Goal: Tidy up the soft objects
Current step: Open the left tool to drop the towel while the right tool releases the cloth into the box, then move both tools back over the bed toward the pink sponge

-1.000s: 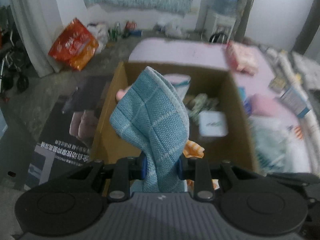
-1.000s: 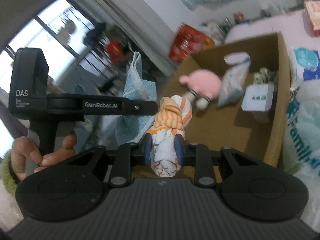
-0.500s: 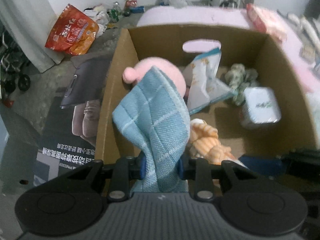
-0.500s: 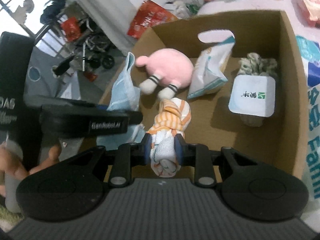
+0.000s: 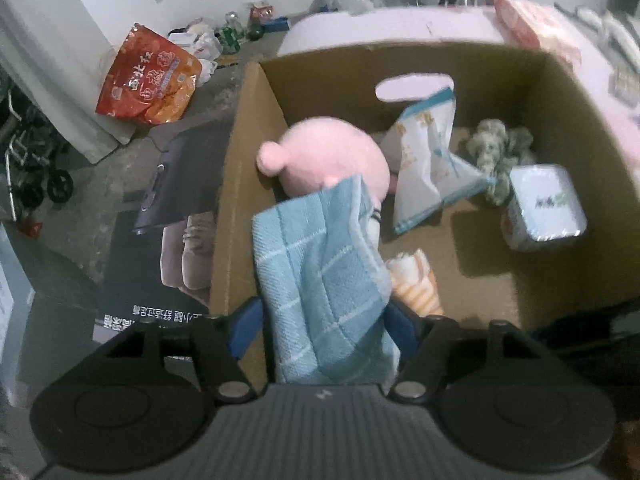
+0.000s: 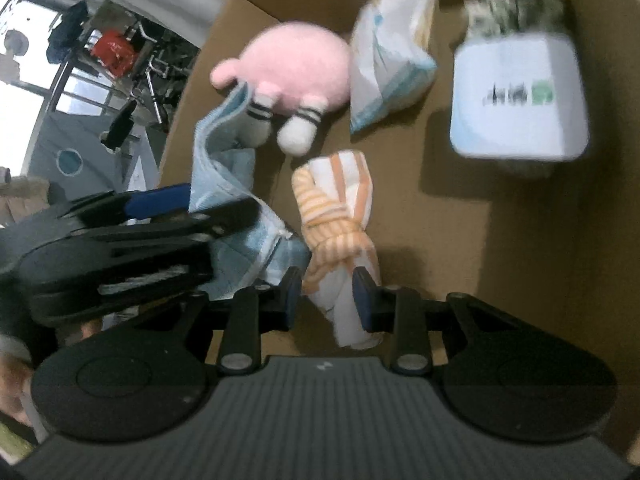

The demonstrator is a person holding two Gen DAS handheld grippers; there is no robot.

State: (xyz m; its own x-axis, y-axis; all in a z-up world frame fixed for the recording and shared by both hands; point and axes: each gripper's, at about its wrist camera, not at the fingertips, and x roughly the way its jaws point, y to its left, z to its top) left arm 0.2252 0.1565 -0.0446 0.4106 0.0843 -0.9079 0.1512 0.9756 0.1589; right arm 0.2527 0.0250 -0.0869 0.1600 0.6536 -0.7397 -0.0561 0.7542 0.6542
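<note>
I see the cardboard box [image 5: 248, 184] holding a pink plush [image 5: 332, 160]; left gripper [image 5: 324, 322] jaws opening around the blue cloth [image 5: 320, 276], right gripper [image 6: 326, 294] jaws opening around the orange striped cloth [image 6: 336, 216].

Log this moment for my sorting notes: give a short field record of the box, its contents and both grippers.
container: cardboard box, open top
already inside: pink plush toy, white and blue pouch, white tissue pack, grey-green bundle
left gripper: opening, blue checked cloth between its fingers, over the box's left wall
right gripper: opening, fingers around orange striped cloth, low inside the box
outside the box: red snack bag on the floor
</note>
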